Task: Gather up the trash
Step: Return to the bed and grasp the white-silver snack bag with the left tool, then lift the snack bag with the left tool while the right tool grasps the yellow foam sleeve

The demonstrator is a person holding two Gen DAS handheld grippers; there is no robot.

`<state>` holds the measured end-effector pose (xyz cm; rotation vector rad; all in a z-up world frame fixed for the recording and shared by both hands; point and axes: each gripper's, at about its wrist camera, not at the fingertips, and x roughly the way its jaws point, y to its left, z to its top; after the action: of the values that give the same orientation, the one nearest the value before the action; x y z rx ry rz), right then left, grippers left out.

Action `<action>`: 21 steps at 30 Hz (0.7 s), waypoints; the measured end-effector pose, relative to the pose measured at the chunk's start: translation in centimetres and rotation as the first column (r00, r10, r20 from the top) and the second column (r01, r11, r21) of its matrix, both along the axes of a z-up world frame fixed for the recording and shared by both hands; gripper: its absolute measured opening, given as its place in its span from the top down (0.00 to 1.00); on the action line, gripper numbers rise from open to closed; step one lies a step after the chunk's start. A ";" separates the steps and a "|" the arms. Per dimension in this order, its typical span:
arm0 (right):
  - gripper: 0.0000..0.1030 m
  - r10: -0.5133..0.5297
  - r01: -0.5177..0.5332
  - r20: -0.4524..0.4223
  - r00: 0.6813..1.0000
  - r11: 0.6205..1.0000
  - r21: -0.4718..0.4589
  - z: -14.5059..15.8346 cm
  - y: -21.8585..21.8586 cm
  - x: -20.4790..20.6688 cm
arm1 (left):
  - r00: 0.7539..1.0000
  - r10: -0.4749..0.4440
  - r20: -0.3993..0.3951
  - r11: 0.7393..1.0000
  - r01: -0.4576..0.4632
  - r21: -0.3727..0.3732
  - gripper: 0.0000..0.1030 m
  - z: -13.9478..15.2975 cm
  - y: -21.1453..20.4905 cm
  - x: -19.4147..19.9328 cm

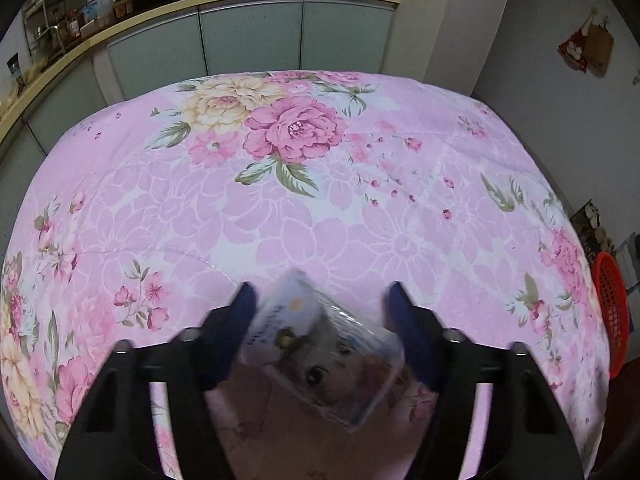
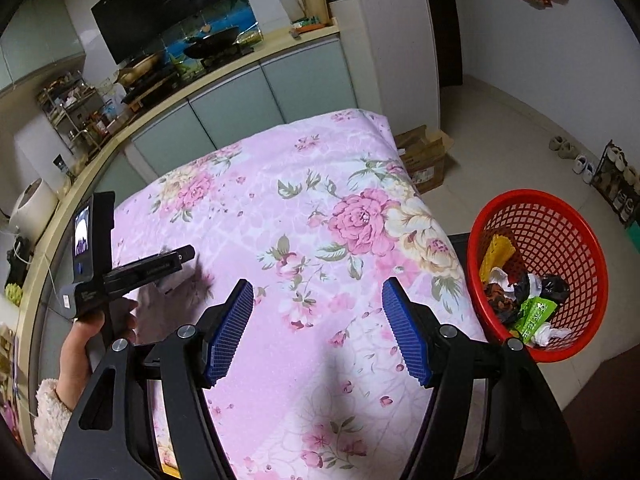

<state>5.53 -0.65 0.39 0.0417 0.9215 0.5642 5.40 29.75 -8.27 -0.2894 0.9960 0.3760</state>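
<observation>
left gripper (image 1: 322, 322) straddles a blurred clear wrapper (image 1: 320, 354) on the pink floral cloth (image 1: 280, 224) — its left pad seems to touch it, the right stands clear. from the right wrist, right gripper (image 2: 318, 330) hangs half open and empty — red basket (image 2: 560, 216) of trash beside the table.

Home kitchen: stove (image 2: 218, 50), cabinets (image 1: 248, 36)

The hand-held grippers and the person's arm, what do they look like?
Each hand-held gripper, left and right, has a black forked frame with silver bolts and two blue ribbed pads. The left one carries a small lit screen on its black body. The person wears a fluffy pale pink sleeve.
</observation>
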 end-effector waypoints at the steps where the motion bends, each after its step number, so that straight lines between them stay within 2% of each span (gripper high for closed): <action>1: 0.37 0.005 -0.005 -0.002 1.000 1.000 -0.001 -0.1 0.1 0.0 | 1.000 0.000 -0.006 1.000 0.000 0.014 0.48 -0.1 -0.1 0.0; 11: 0.37 0.077 -0.077 0.000 0.997 0.997 -0.014 -0.9 0.9 -1.4 | 1.000 -0.023 0.007 0.999 0.022 0.041 0.61 -0.2 -0.6 -1.3; 15: 0.37 0.159 -0.158 0.017 0.987 0.987 -0.024 -1.0 1.8 -2.9 | 1.000 -0.026 0.014 1.000 0.025 0.019 0.63 0.4 -0.5 -2.3; 21: 0.37 0.305 -0.305 -0.012 0.952 0.952 -0.026 -2.1 3.1 -5.4 | 0.998 -0.012 0.054 1.000 0.011 0.023 0.64 2.3 -0.5 -4.8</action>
<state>0.15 2.47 -1.67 -0.1258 0.9498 0.8389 0.64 29.23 -5.93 -0.2721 0.9394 0.3673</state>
